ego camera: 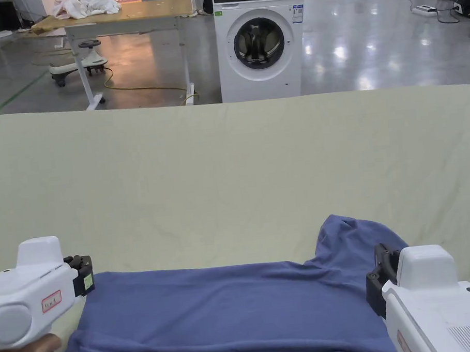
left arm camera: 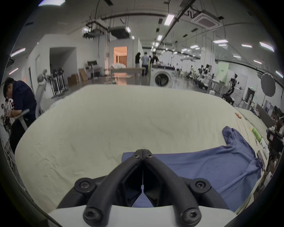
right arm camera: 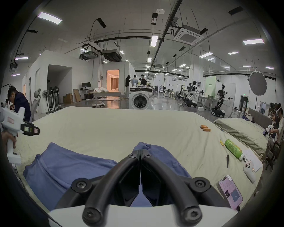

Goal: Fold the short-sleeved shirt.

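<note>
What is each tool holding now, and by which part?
Left tool is shut beside the blue shirt, apart from it, holding nothing. Right tool is shut over the sleeve; whether it pinches cloth cannot be told.

Blue short-sleeved shirt (ego camera: 226, 315), spread flat, one sleeve raised

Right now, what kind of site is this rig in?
Probably a robotics lab or data-collection hall: humanoid robots along the far side, a washing machine standing on open floor, and a sheet-covered bed as workbench.
</note>
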Available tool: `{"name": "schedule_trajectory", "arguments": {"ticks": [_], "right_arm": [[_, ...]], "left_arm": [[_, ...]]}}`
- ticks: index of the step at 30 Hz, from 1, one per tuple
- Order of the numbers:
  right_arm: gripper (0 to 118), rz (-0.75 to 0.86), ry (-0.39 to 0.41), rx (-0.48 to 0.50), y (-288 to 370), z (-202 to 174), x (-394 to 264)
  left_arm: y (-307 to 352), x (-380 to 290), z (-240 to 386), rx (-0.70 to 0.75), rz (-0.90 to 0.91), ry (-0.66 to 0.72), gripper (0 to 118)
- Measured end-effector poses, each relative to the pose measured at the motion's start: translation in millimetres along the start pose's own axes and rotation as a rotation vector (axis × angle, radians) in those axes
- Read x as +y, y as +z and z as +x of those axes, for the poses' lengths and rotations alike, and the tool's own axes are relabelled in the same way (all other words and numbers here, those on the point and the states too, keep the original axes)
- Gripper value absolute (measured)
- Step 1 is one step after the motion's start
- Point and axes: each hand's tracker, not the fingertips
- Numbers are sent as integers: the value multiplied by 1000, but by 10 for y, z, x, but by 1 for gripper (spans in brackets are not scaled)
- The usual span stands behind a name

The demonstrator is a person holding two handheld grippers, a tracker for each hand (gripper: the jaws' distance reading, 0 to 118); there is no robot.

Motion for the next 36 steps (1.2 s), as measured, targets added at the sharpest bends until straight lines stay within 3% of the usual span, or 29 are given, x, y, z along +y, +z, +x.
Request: {"name": "schedule_trajectory", "arguments": {"ticks": [8,10,14,15,22,25,26,32,36], "right_arm": [[0,-58,1,-7,-88,101,-127],[0,-73,6,-20,-84,146,-174],[0,-105,9,-42,-88,239,-254],[0,-111,10,-45,-91,258,-273],[0,-161,-11,-65,-127,358,-385],[0,-177,-32,-59,-184,394,-376],[0,-182,-32,-62,-222,413,-353],[0,-212,-32,-59,-675,676,7],[4,-356,-13,-15,-1225,933,192]], "left_arm": [[-849,222,-246,-43,-320,7,3],[-985,226,-275,-7,-356,10,14],[-1182,225,-268,-18,-429,8,51],[-1227,215,-257,-22,-442,5,51],[-1317,114,5,63,-466,-117,44],[-1254,64,95,32,-437,-184,19],[-1228,51,110,22,-433,-189,3],[-1000,43,17,-24,-355,-128,1],[-677,64,-35,-53,-245,-87,1]]}}
